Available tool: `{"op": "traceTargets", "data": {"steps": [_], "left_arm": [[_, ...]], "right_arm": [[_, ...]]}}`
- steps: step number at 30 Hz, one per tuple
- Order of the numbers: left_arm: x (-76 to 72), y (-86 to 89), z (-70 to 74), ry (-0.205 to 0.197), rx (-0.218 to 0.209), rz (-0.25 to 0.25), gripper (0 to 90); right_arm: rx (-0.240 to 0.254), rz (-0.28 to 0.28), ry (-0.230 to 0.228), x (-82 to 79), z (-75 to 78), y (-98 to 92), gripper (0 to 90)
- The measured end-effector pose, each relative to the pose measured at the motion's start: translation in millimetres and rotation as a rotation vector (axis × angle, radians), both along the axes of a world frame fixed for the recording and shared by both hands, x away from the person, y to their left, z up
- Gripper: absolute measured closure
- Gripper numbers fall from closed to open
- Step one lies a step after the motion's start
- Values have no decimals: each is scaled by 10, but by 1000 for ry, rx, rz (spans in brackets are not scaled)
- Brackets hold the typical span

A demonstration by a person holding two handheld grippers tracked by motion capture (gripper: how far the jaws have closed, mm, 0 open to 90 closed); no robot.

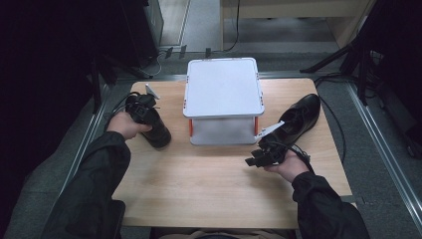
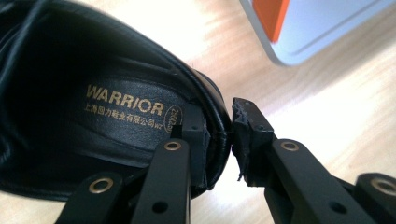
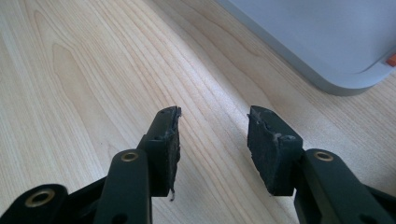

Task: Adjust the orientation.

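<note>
shoe's toe [image 2: 56, 56] cut off by edge, heel collar [image 2: 219, 135] hides inner pad

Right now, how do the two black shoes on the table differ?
The left shoe has its heel rim between the left gripper's closing pads; the right shoe lies free behind the open, empty right gripper. The left shoe sits left of the white shelf, the right shoe right of it. Both are black leather.

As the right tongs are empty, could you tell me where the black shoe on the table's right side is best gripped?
Take the shoe at its heel collar, one jaw inside the opening, one outside. It stands upright, opening up, heel toward the right tongs, so come down from the heel end; that rim is probably thin enough to pinch.
</note>
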State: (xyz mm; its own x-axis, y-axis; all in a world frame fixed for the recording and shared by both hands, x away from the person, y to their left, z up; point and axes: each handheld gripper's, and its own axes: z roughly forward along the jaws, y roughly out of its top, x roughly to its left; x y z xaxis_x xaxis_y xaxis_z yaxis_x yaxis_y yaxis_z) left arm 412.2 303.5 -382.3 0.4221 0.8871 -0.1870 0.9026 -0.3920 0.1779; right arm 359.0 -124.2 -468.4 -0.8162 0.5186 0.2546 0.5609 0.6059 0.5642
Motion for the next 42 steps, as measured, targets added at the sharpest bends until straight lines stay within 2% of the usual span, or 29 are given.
{"op": "traceTargets", "data": {"steps": [2, 5, 9, 17, 23, 28, 29, 32, 33, 36, 38, 42], "left_arm": [[-73, 68, -12, 7, -15, 4, 760], [-160, 153, -17, 15, -4, -3, 758], [-256, 252, -20, 24, 0, 11, 753], [-414, 438, -24, 16, 13, 42, 752], [-478, 537, -29, 6, 1, 62, 745], [-472, 501, -20, -12, 8, 75, 730], [-467, 494, -6, -13, 9, 74, 727], [-454, 511, 109, -45, -40, 107, 724], [-446, 521, 173, -60, -40, 123, 712], [-415, 556, 315, -75, -20, 159, 679], [-394, 595, 403, -80, -23, 186, 676], [-354, 724, 468, -75, -9, 270, 669]], "right_arm": [[-3, -1, -1, -8, 1, 1, 548], [-6, 0, -1, -15, -3, -3, 548], [-6, -5, -1, -12, -7, -11, 548], [-12, -3, -4, -21, -9, -15, 548], [-13, -2, -4, -23, -10, -9, 548], [-12, -2, -4, -27, -6, -11, 548], [-11, -3, -4, -28, -5, -12, 548], [-11, -4, -3, -27, -6, -13, 548], [-12, -4, -3, -25, -7, -13, 548], [-14, -2, -3, -24, -9, -14, 546], [-13, -3, -3, -25, -9, -15, 542], [-11, -1, -6, -27, -7, -16, 543]]}}
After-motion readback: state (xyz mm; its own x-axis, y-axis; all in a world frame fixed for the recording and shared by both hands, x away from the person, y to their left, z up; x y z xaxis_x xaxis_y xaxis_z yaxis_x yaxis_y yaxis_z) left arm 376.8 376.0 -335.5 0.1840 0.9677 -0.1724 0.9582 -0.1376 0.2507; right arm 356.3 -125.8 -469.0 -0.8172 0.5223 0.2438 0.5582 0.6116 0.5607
